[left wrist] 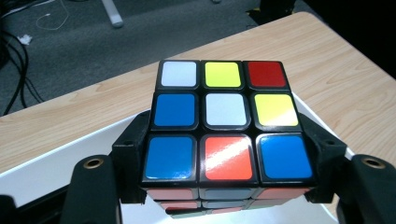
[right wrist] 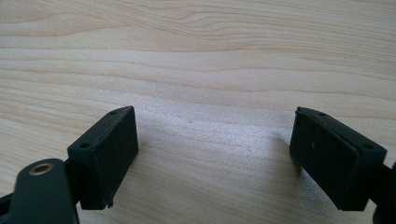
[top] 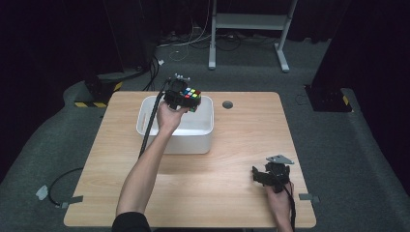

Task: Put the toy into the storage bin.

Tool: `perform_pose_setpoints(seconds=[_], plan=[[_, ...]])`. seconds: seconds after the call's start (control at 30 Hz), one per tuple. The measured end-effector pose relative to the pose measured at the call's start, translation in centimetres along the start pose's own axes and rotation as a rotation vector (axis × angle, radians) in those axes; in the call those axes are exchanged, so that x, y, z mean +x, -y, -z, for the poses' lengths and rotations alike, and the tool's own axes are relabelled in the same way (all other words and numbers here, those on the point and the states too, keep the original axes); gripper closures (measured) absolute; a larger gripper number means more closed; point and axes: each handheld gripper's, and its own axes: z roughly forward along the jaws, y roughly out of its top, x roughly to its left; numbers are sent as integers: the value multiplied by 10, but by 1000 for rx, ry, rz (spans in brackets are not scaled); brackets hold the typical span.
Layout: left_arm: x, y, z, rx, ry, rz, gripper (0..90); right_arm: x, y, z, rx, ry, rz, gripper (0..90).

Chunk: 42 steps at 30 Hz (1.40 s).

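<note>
A scrambled colour cube (top: 191,94) (left wrist: 224,126) with blue, white, yellow, red and orange stickers is held above the far part of a white bin (top: 203,137). My left gripper (top: 183,99) (left wrist: 226,163) is shut on the cube, one jaw pressing each side. The bin's white rim (left wrist: 51,163) lies under the cube in the left gripper view. My right gripper (top: 271,175) (right wrist: 215,154) rests low over the wooden table (top: 232,154) at the front right, jaws wide apart with bare wood (right wrist: 210,93) between them.
A round dark grommet (top: 227,104) sits in the table top behind the bin. A black cable (top: 150,125) trails from the left gripper along the bin's left side. Beyond the table are grey carpet, a white frame's legs (top: 246,34) and loose cables.
</note>
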Motion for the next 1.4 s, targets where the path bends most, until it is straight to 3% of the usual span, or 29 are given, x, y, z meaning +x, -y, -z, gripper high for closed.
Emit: perform_pose_setpoints(seconds=[1.03, 1.4], plan=[[6, 12, -17, 30, -13, 54, 334, 0, 0, 0, 0, 0, -1, 151], [7, 12, -14, 32, -21, 53, 334, 0, 0, 0, 0, 0, -1, 151]])
